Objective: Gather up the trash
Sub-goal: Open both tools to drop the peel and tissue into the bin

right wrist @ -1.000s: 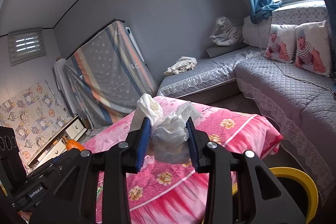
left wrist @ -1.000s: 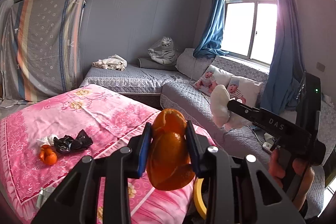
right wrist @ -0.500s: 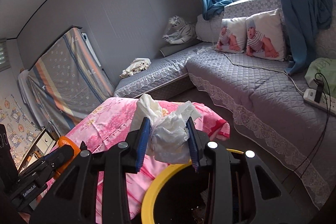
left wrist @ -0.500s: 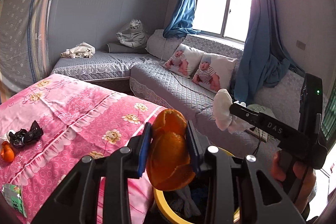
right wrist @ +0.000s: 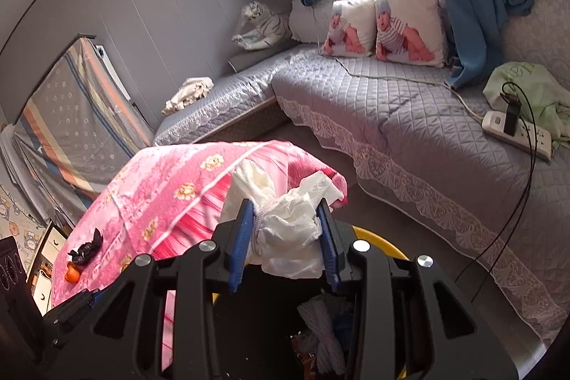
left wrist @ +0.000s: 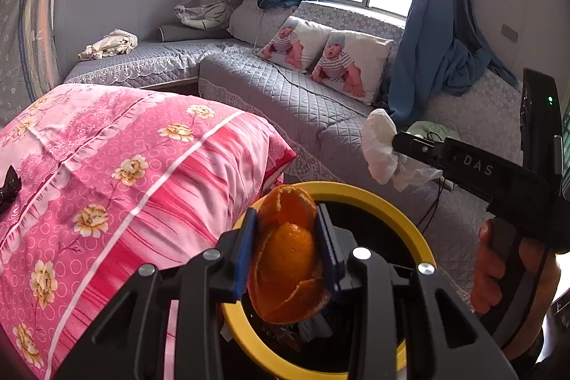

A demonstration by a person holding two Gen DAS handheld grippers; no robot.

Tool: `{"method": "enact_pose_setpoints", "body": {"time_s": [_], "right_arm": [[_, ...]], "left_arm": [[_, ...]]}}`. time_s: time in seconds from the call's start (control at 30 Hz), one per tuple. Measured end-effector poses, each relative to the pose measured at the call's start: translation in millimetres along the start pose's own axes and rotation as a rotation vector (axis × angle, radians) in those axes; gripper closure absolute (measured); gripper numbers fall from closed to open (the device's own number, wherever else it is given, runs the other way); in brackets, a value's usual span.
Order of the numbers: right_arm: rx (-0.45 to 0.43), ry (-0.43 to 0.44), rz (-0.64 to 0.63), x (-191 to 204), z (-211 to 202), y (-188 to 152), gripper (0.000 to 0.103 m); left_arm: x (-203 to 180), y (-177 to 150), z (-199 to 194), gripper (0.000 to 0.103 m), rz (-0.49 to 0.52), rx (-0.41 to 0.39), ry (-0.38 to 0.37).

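My left gripper (left wrist: 285, 251) is shut on an orange peel (left wrist: 286, 259) and holds it over the yellow-rimmed trash bin (left wrist: 370, 198). My right gripper (right wrist: 286, 234) is shut on a crumpled white tissue (right wrist: 285, 223) above the same bin (right wrist: 386, 241), whose inside holds trash. The right gripper with its tissue (left wrist: 383, 148) also shows in the left wrist view, just beyond the bin's far rim. On the pink bed, black crumpled trash (right wrist: 85, 248) and an orange piece (right wrist: 72, 274) lie together.
The pink floral bed (left wrist: 107, 173) stands left of the bin. A grey quilted sofa (right wrist: 409, 116) runs behind, with two baby-print cushions (right wrist: 384, 24), a power strip (right wrist: 516, 132) with cable, a green cloth (right wrist: 523, 84) and blue curtains (left wrist: 438, 34).
Both grippers have swung right from the bed and tilted down with their loads. The bin has come fully into view beneath them.
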State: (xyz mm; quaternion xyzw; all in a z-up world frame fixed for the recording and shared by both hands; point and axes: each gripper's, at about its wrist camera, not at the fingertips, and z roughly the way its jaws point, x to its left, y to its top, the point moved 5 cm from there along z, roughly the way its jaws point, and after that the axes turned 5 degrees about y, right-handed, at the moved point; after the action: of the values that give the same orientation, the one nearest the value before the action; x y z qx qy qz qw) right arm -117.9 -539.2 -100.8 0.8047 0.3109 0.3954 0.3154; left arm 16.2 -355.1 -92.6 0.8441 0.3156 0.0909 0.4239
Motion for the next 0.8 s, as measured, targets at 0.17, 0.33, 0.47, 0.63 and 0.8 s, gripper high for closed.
{"method": "enact_pose_setpoints", "body": {"time_s": [0.17,0.33,0.47,0.63,0.8], "right_arm": [[0.041,0.001,0.023,-8,13,-8,0.069],[0.046,0.001,0.033,-9,15,-9,0.069],[0.050,-0.011,0.041,-13,17,-9,0.065],[0.035,-0.030,0.065,-19,15,-7,0.049],[0.019,-0.031,0.089,-24,12,-4,0.045]], "left_arm": [[-4,-7,16,0.071,0.005,0.043,-0.012],[-4,-12,24,0.071,-0.003,0.070,-0.022],[-5,-13,25,0.070,-0.011,0.080,-0.029],[-2,-14,23,0.050,-0.036,0.070,-0.034],[10,-11,13,0.042,-0.071,0.034,-0.021]]}}
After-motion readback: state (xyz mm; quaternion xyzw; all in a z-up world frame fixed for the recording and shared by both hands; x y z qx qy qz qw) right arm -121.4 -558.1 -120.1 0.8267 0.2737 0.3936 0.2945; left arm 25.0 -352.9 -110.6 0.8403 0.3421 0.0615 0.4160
